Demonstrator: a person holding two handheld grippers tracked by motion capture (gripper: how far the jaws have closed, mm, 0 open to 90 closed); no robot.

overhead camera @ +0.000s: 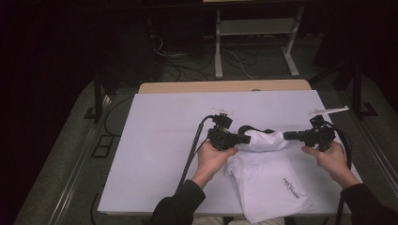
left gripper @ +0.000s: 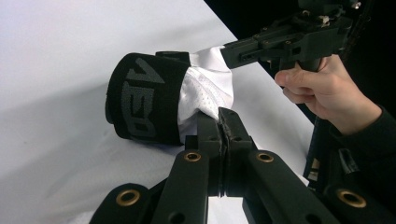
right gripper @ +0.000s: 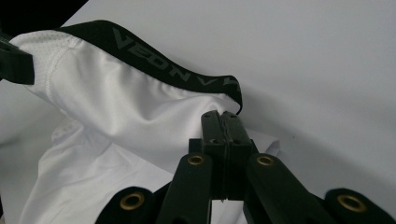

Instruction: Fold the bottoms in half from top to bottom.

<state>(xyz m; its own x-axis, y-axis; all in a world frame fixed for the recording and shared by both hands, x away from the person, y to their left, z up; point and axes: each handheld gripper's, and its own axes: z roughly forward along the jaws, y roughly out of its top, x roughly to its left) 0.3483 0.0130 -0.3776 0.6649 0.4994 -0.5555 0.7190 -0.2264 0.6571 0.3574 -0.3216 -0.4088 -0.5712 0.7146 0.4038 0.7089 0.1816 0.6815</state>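
A white garment (overhead camera: 267, 180) with a black lettered waistband (overhead camera: 246, 129) lies on the white table cover (overhead camera: 159, 140), its lower part flat near the front edge. The waistband end is lifted and stretched between both grippers. My left gripper (overhead camera: 245, 138) is shut on the white fabric (left gripper: 205, 88) just below the waistband (left gripper: 144, 98). My right gripper (overhead camera: 287, 136) is shut on the garment's other side, right under the waistband (right gripper: 159, 65). In the left gripper view, the right gripper (left gripper: 227, 52) pinches the far edge of the fabric.
The table's wooden back edge (overhead camera: 225, 86) shows past the cover. Behind it on the floor stand a white metal frame (overhead camera: 256, 28) and loose cables (overhead camera: 187, 70). The cover's left half (overhead camera: 155, 122) is bare.
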